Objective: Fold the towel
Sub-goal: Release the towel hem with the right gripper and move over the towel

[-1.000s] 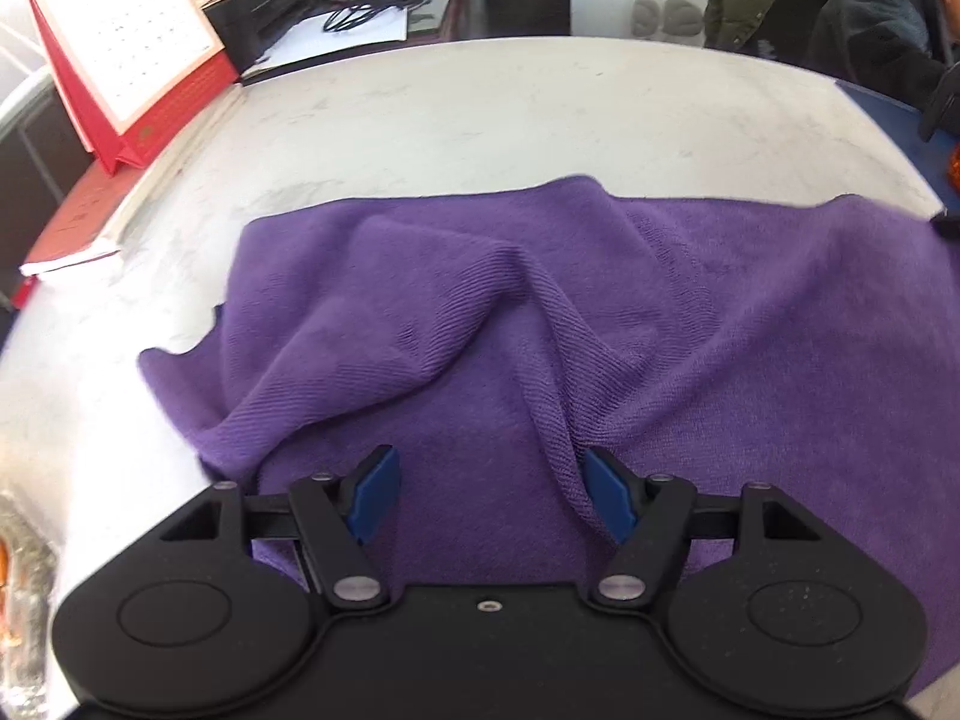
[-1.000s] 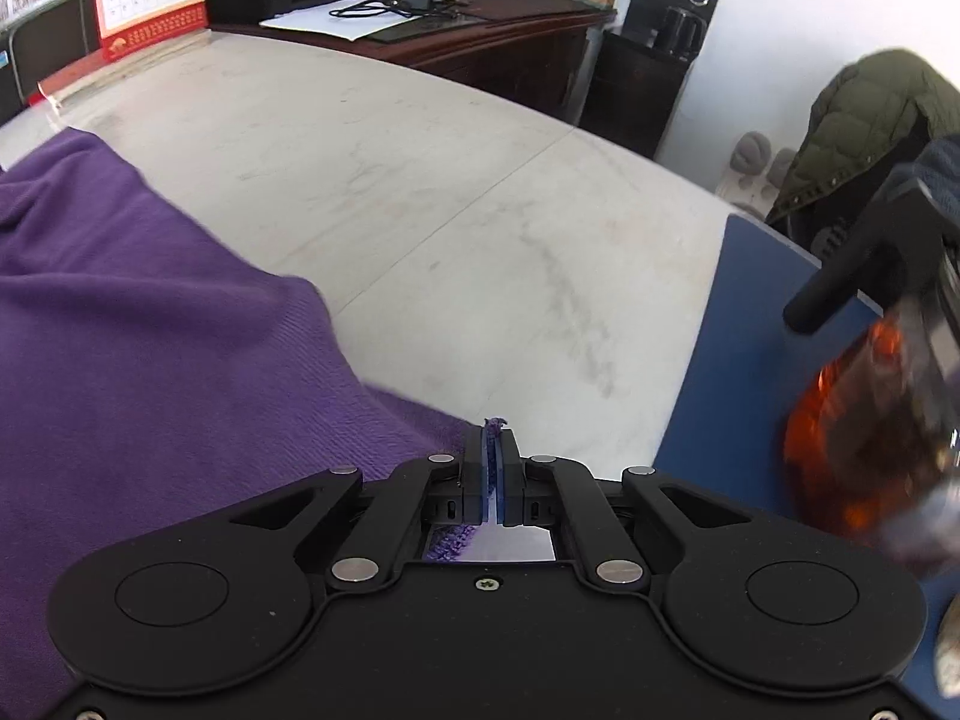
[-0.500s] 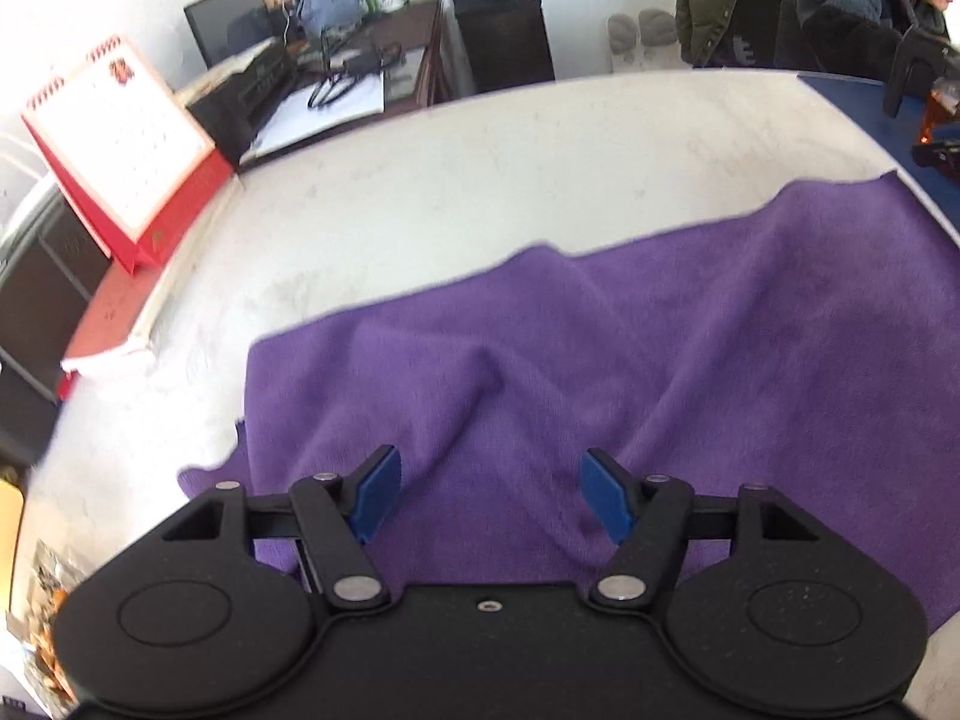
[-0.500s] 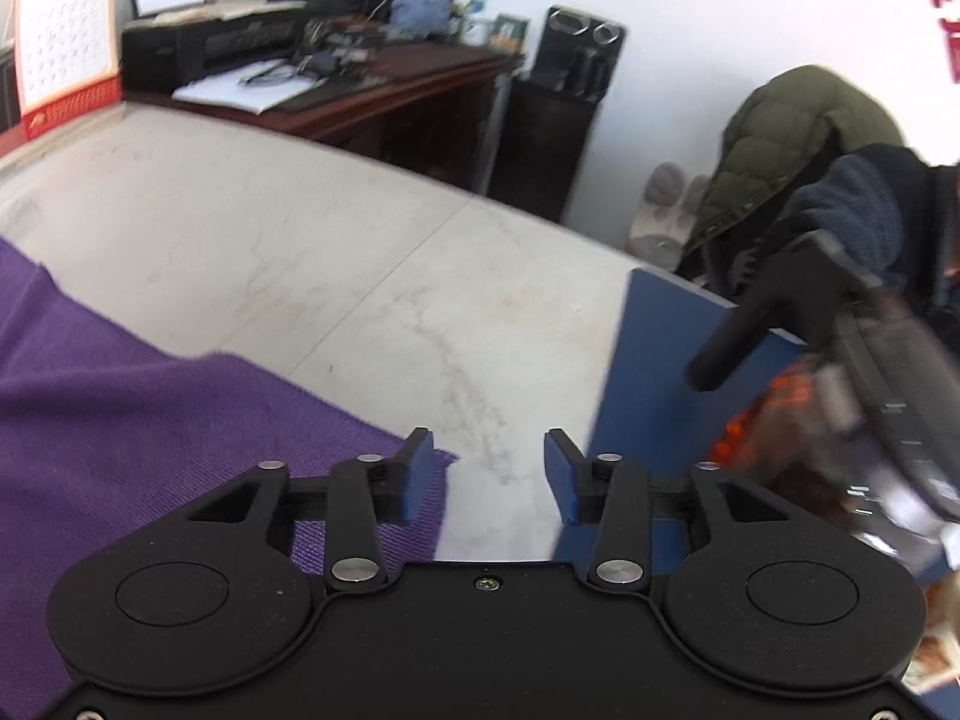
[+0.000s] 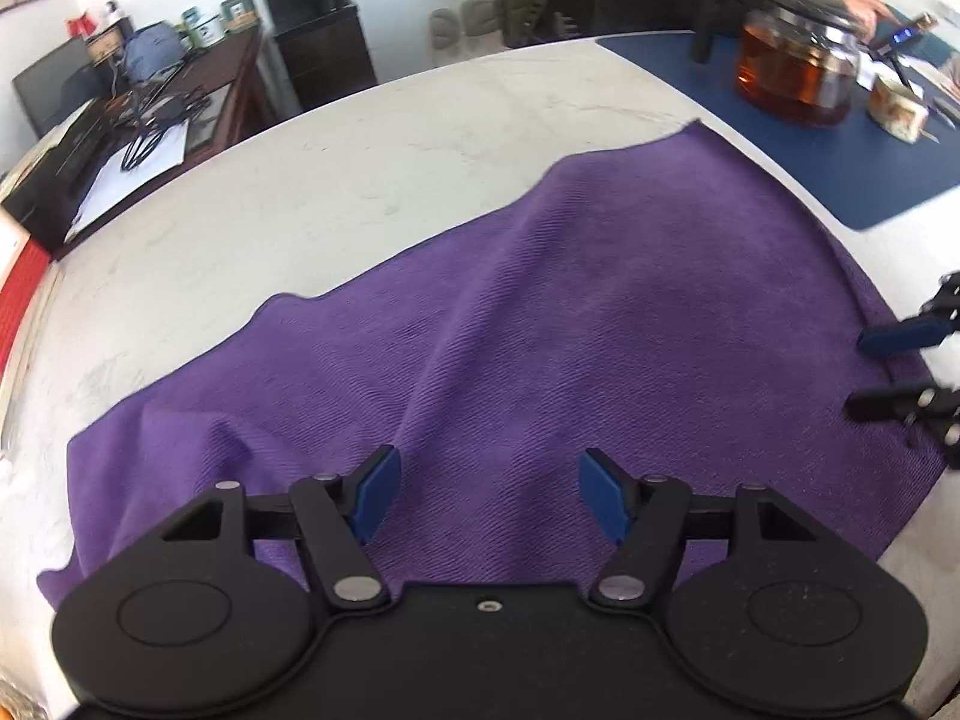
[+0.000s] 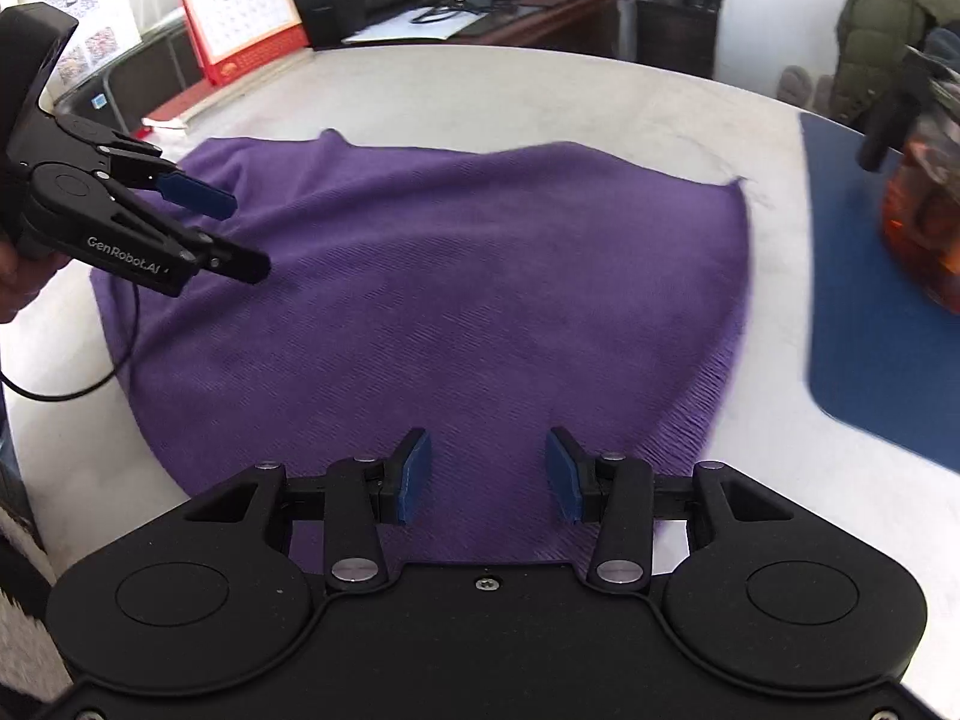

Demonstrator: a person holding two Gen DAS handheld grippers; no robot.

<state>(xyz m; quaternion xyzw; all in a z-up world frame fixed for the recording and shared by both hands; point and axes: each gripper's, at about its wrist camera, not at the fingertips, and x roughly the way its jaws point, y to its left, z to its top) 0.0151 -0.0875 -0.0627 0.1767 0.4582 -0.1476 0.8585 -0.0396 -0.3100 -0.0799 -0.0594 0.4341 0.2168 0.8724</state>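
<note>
The towel (image 6: 432,276) lies spread, slightly rumpled, on the table (image 6: 540,96), ready for folding. Both the left gripper (image 5: 486,492) and the right gripper (image 6: 487,474) hang over its near edge with jaws apart and holding nothing, probably to take the near corners.

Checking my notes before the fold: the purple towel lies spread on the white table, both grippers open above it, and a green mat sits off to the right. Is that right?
One thing is wrong: the mat is blue, not green, as the right wrist view shows. The purple towel does lie spread on the white table, with the left gripper and right gripper open above it.
</note>
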